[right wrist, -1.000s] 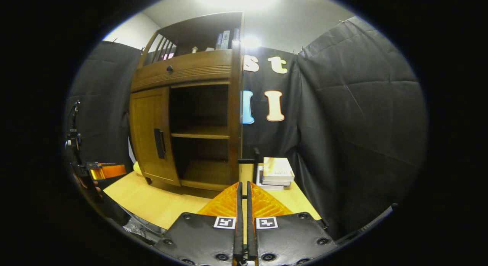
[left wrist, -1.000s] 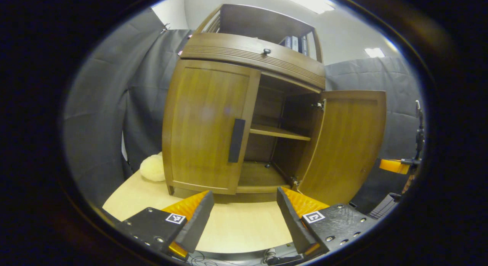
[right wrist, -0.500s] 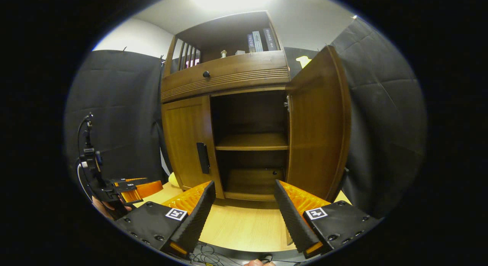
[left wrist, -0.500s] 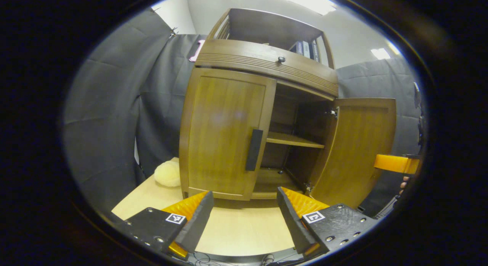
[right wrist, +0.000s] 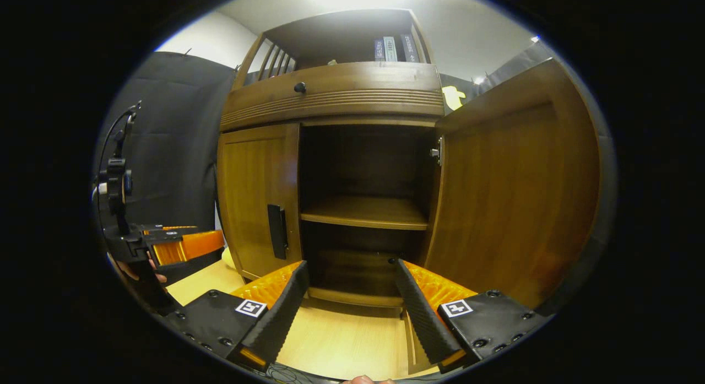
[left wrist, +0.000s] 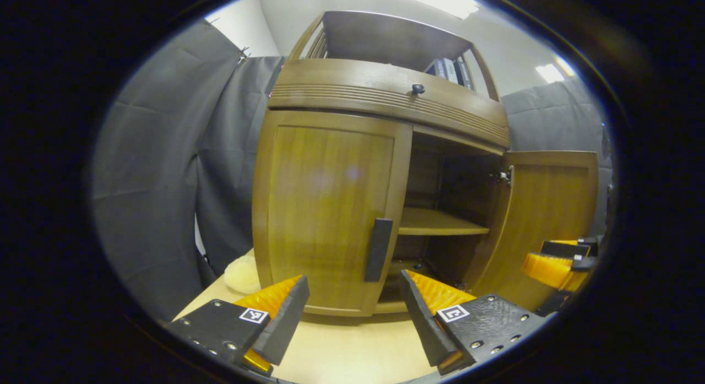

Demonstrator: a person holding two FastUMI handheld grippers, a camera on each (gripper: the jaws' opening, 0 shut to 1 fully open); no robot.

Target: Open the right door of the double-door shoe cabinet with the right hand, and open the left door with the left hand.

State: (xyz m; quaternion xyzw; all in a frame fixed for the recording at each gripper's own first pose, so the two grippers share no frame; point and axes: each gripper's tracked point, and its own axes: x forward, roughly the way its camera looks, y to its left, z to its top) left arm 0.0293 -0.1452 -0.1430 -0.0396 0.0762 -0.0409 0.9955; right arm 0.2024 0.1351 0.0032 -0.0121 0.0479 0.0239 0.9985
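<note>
Shoe cabinet (left wrist: 385,97) stands on the pale wooden surface (right wrist: 341,345), close in front of both cameras; right door (right wrist: 512,196) swung wide open, its inner face turned toward the right gripper view, hinge visible at its upper inner corner; left door (left wrist: 325,207) flush shut, dark vertical handle (left wrist: 378,249) at its inner edge untouched. Inside the open half: one bare shelf (right wrist: 366,213) at mid height and the cabinet floor below it, dim; nothing on either that I can make out.

Left hand-held gripper (left wrist: 352,307): jaws spread wide, holding nothing, pointed at the lower part of the left door; the handle sits just above the gap between the fingers, near but apart, no contact. Right hand-held gripper (right wrist: 350,301): jaws likewise wide apart, empty, facing the open compartment beside the open door, touching neither.

Judgement on progress: right-door half looks done, and the right gripper has no hold on the door; left-door half not yet started in terms of contact. What remains: bring the left gripper up onto the handle, close on it, and swing the door out leftward.

Surroundings: drawer band with a small dark knob (left wrist: 417,88) above the doors; open top shelf with a few upright books (right wrist: 392,48); a pale fluffy object (left wrist: 242,274) on the surface left of the cabinet.
</note>
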